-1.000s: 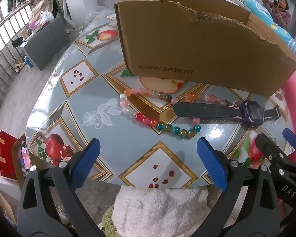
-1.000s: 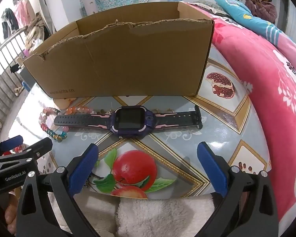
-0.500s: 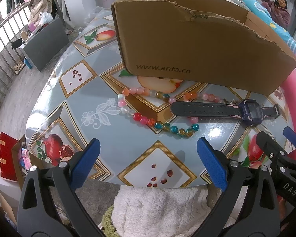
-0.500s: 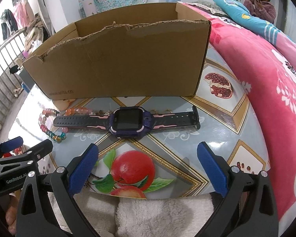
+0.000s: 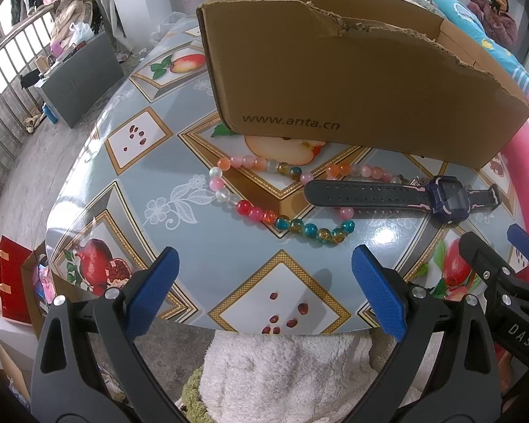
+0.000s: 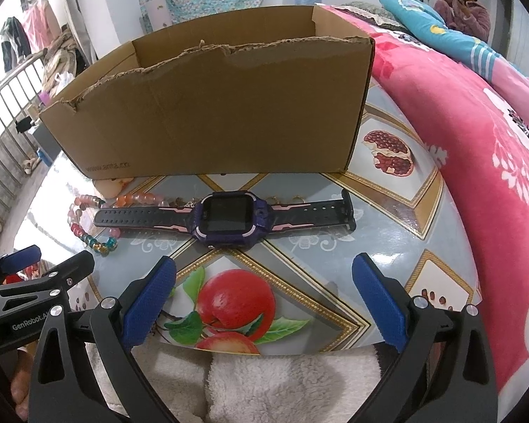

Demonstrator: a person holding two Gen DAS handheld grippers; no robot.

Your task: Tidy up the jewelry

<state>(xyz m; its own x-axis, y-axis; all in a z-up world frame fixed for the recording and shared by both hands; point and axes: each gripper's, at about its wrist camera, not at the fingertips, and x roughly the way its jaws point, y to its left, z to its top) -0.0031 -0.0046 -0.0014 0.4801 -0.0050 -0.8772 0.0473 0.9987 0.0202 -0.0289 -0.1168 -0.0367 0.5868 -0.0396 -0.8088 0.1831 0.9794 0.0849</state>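
Note:
A colourful bead necklace (image 5: 264, 190) lies on the table in front of a torn cardboard box (image 5: 335, 81). A dark purple smartwatch (image 6: 229, 216) lies flat across the necklace's right end; it also shows in the left wrist view (image 5: 444, 199). The necklace shows at the left in the right wrist view (image 6: 88, 225), and the box (image 6: 222, 112) stands behind the watch. My left gripper (image 5: 264, 289) is open and empty near the table's front edge, short of the beads. My right gripper (image 6: 264, 292) is open and empty, short of the watch.
The round table (image 5: 130, 183) has a fruit-patterned oilcloth. A pink quilt (image 6: 476, 134) borders the table on the right. A white fluffy fabric (image 5: 282, 370) lies below the table's front edge. A red bag (image 5: 12, 282) stands on the floor at the left.
Both grippers have lifted slightly, so the box, beads and watch sit a little lower in the views. Nothing on the table has moved.

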